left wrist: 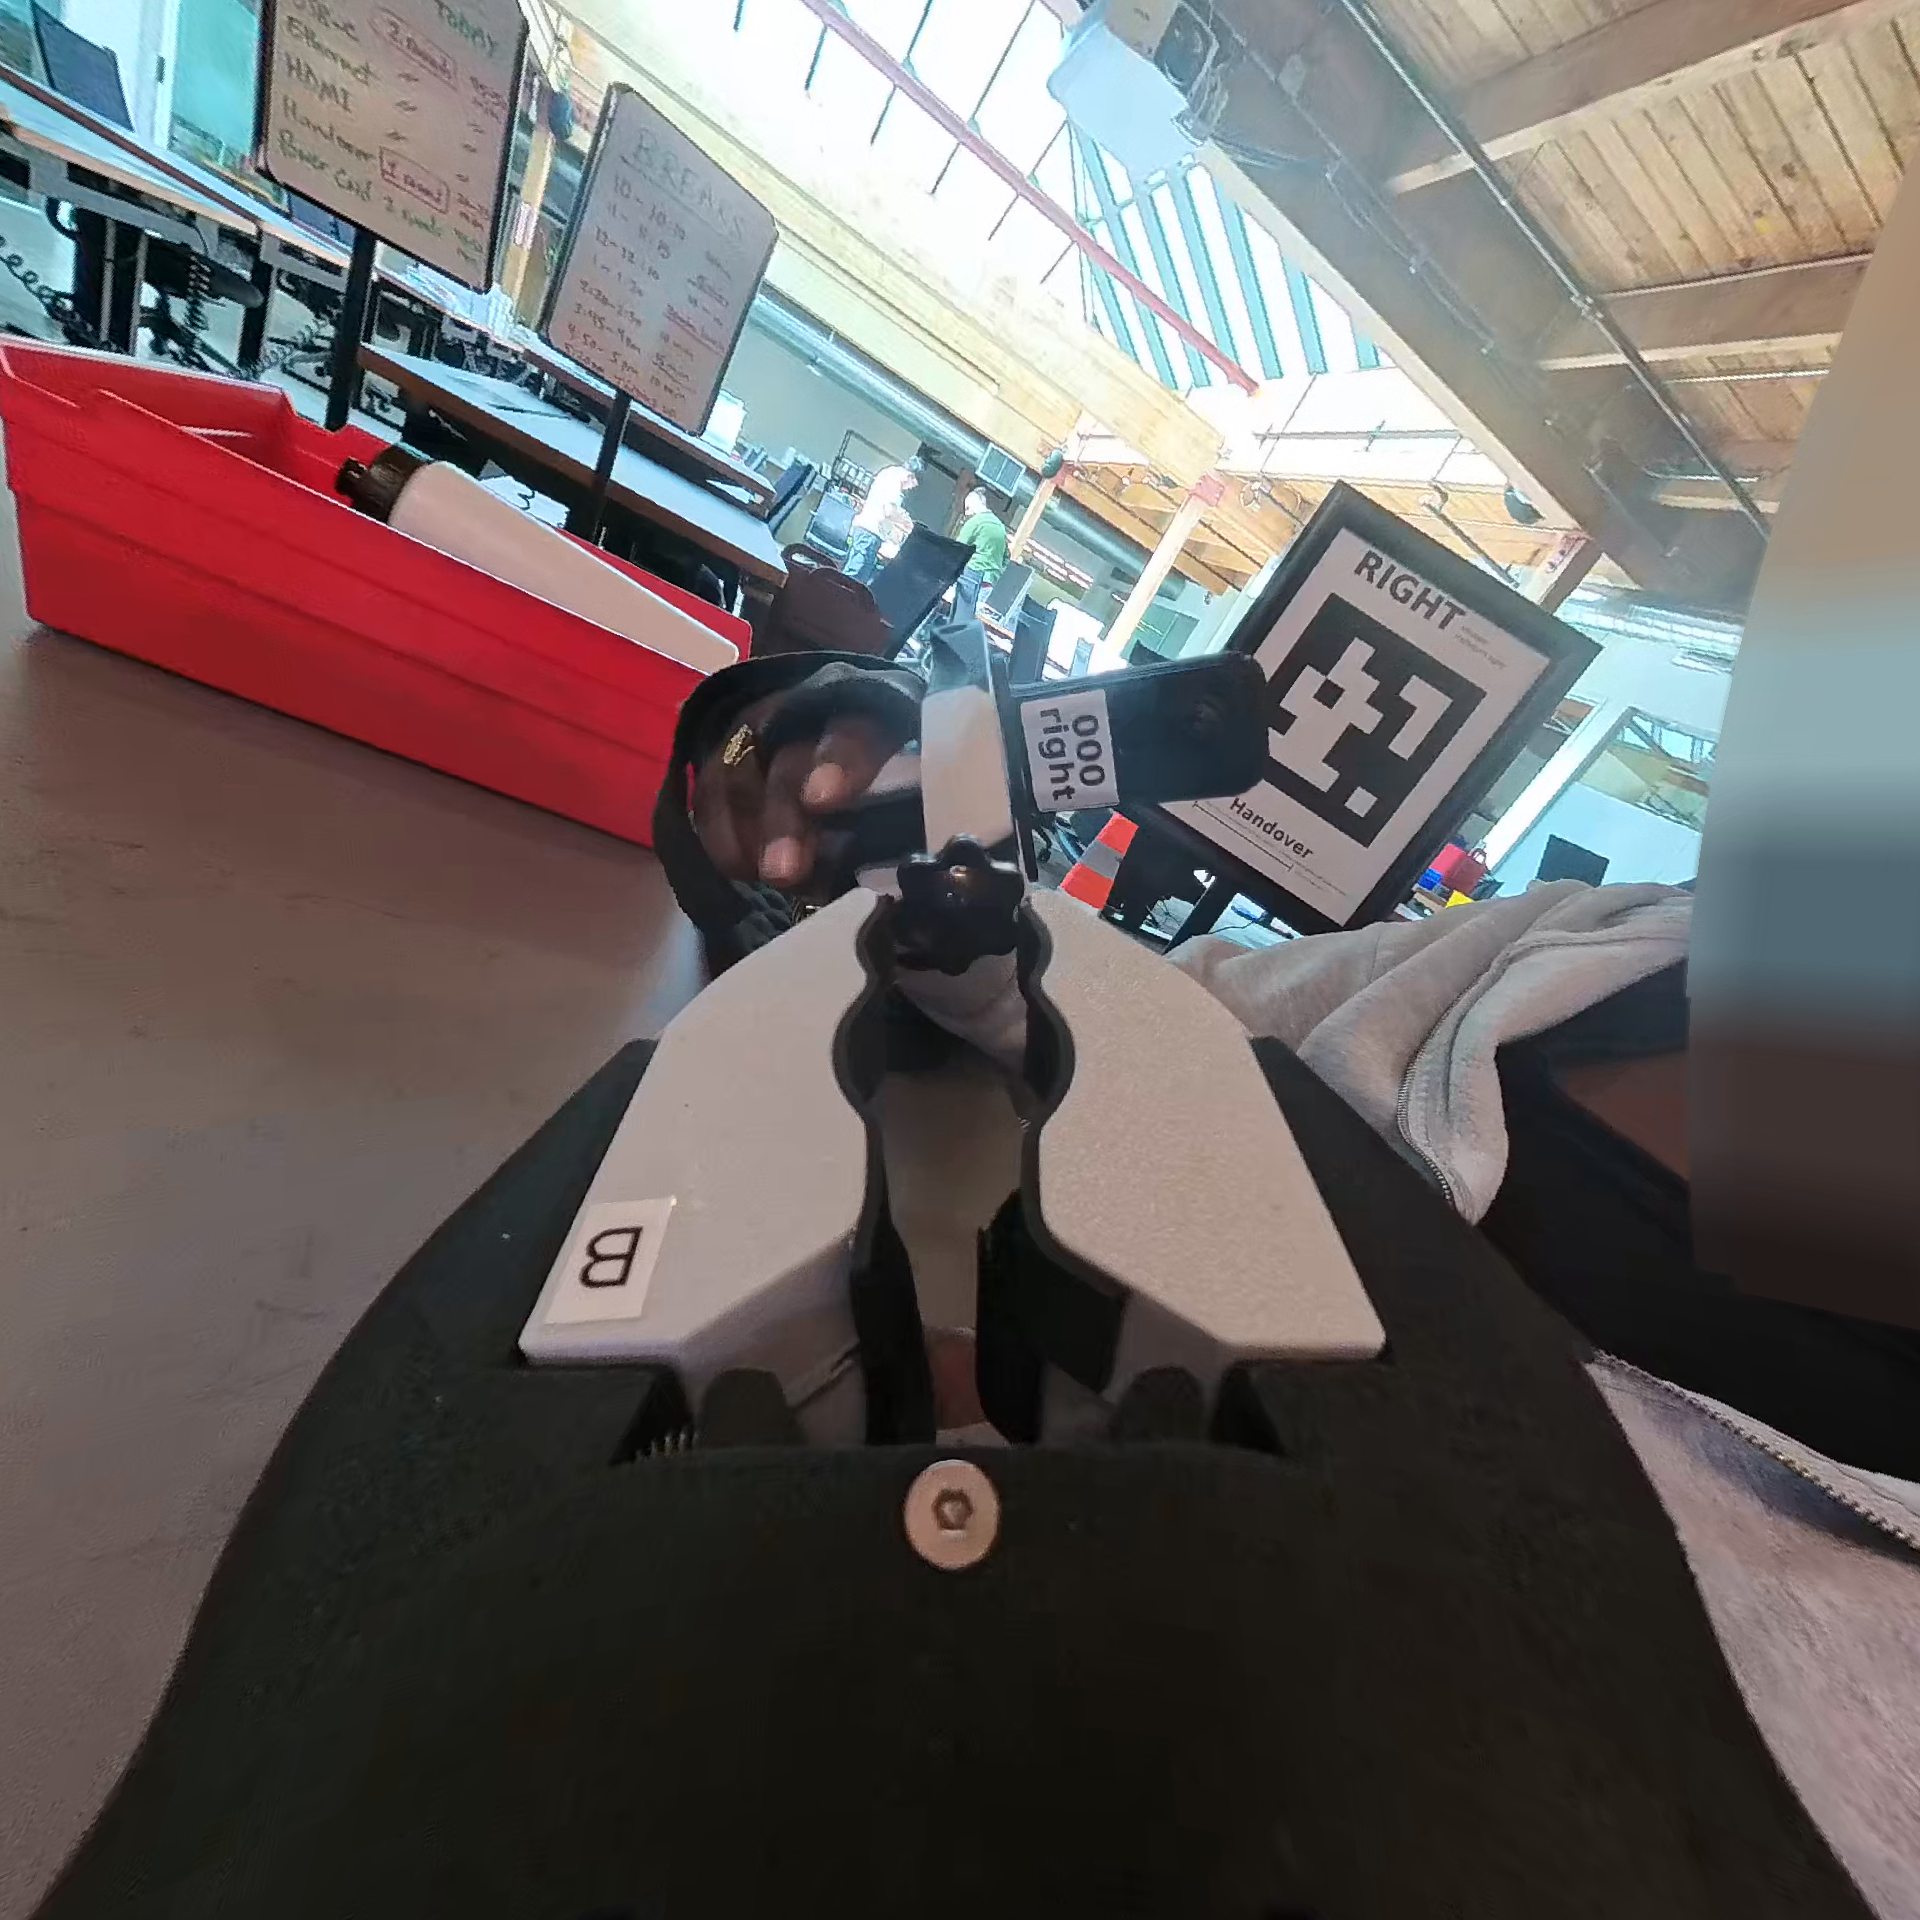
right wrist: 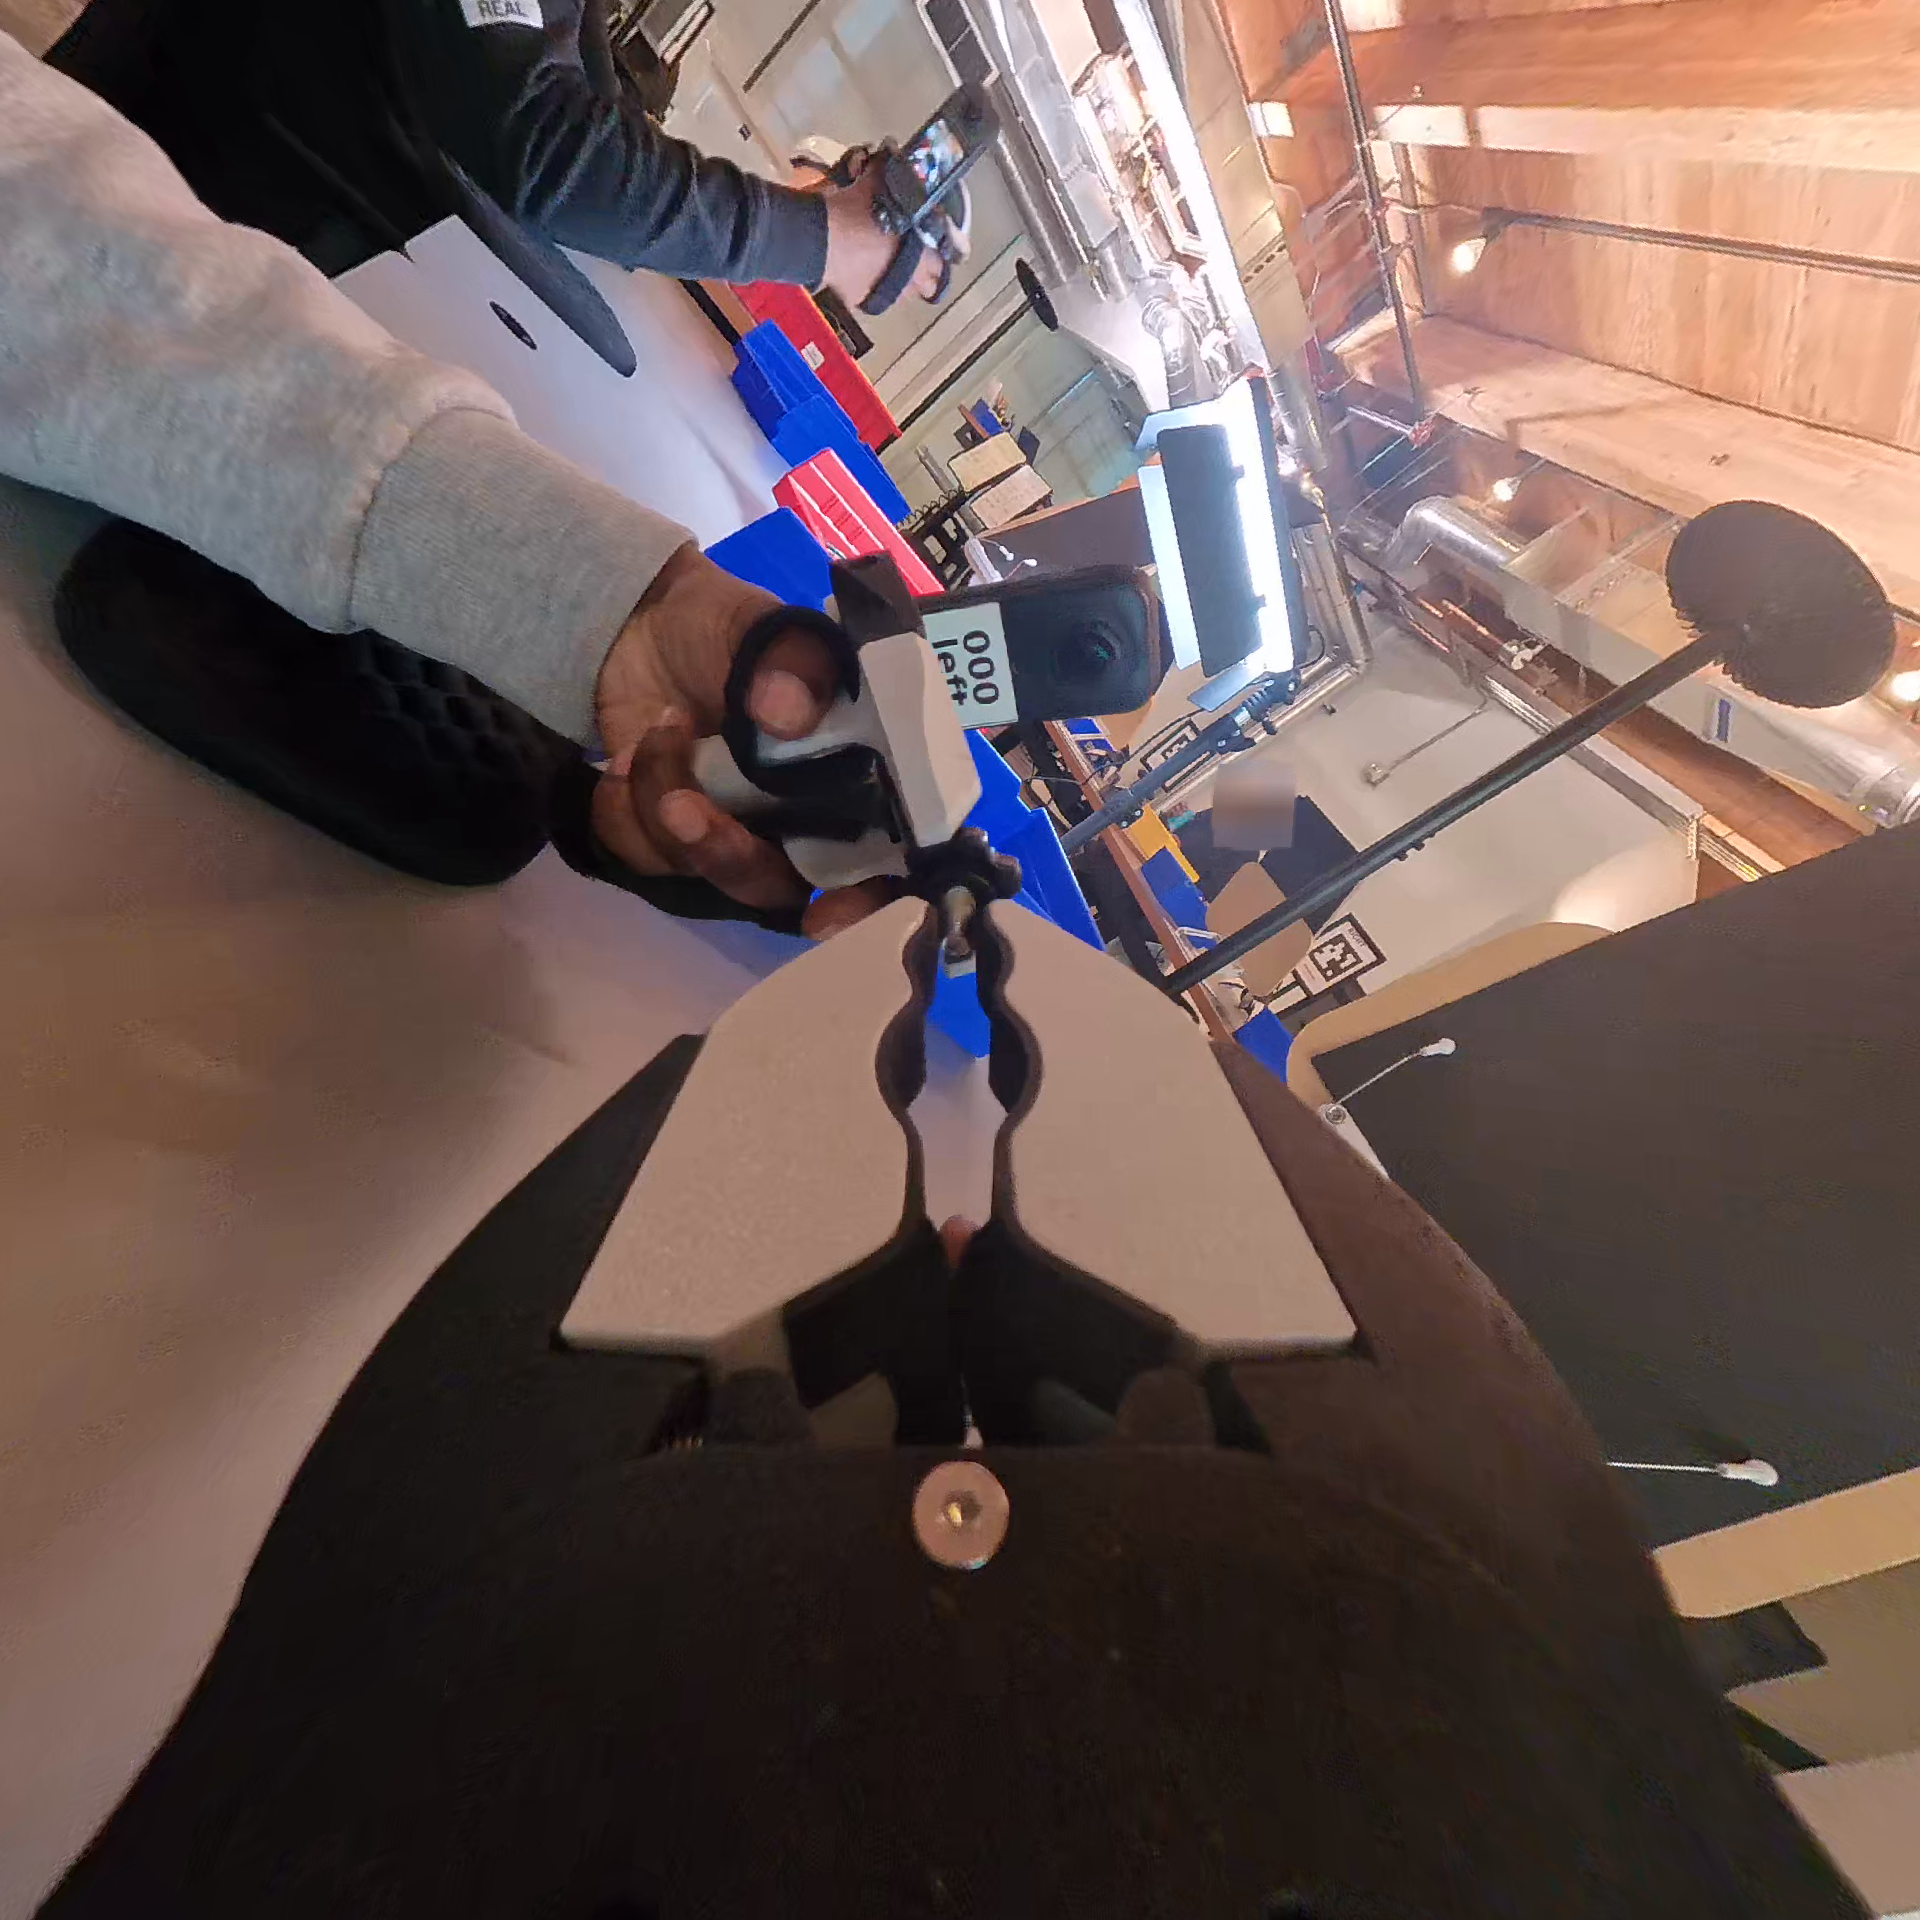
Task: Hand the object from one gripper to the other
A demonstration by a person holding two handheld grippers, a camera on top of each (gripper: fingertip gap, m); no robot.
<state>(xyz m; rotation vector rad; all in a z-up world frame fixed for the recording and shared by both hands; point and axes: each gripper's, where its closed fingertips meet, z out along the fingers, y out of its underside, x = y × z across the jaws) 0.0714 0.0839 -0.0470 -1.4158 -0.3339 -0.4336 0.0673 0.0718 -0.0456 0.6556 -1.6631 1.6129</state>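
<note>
I hold my left tool and right tool tip to tip above the bench. Between them sits a small black star knob with a threaded stud. Both tools have closed on it: the left pinches the knob head, the right the stud. A red bin lies far left.

At my 1 o'clock, timber ceiling beams; skylights at 12; 2 whiteboards at 11.
</note>
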